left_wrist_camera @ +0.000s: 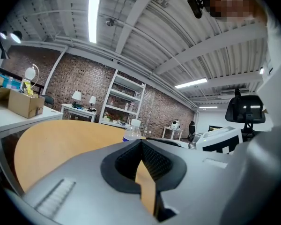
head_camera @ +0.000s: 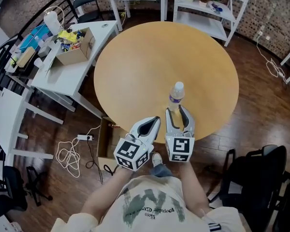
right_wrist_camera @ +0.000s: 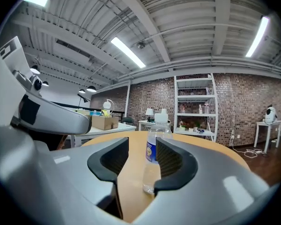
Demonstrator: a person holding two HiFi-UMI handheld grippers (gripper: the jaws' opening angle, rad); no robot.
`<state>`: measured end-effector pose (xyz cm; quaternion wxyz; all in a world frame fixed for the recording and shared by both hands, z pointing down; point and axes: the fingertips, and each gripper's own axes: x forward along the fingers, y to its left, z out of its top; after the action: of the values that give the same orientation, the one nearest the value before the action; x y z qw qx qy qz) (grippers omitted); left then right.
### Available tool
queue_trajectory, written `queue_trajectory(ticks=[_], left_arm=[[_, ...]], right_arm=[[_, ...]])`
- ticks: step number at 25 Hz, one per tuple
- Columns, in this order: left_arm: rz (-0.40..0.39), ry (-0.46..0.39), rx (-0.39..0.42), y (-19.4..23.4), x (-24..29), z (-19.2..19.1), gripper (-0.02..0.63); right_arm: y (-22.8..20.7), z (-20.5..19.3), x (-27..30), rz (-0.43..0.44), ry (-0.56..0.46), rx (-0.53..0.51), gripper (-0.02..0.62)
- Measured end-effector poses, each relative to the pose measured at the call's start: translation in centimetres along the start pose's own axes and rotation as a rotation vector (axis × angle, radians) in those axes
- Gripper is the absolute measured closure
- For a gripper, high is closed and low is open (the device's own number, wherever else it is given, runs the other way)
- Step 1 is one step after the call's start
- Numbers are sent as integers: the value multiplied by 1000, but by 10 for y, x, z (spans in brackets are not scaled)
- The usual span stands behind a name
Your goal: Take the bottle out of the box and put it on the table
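A clear plastic bottle (head_camera: 176,94) with a white cap and a purple label stands upright on the round wooden table (head_camera: 150,57), near its front edge. My right gripper (head_camera: 176,110) is just behind the bottle, level, with its jaws apart and nothing pressed between them. In the right gripper view the bottle (right_wrist_camera: 153,165) stands just past the fingertips of the right gripper (right_wrist_camera: 143,144), close to the right jaw. My left gripper (head_camera: 156,120) hangs beside it at the table's edge, empty, its pads meeting at the tips. The left gripper view shows the bottle (left_wrist_camera: 131,131) beyond the left gripper (left_wrist_camera: 141,143).
An open cardboard box (head_camera: 106,139) sits on the floor under the table's front left edge, beside a power strip and cables (head_camera: 70,153). A white desk (head_camera: 70,74) with a second box of items (head_camera: 75,46) stands at the left. A black chair (head_camera: 261,178) is at the right.
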<state>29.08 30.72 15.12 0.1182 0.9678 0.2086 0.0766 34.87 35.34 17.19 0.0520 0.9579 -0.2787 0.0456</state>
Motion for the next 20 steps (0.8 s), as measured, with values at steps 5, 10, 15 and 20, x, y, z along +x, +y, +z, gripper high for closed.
queue_trajectory(ticks=[5, 10, 15, 20], left_arm=[[-7, -20, -3, -6, -19, 3, 609], [-20, -47, 3, -17, -35, 6, 609], [-25, -61, -9, -23, -46, 3, 609], [-30, -73, -12, -25, -52, 2, 609]], right_arm=[[21, 17, -26, 1, -20, -18, 510], [34, 22, -57, 7, -7, -5, 595], [50, 29, -78, 39, -12, 11, 597], [59, 30, -88, 46, -10, -1, 597]])
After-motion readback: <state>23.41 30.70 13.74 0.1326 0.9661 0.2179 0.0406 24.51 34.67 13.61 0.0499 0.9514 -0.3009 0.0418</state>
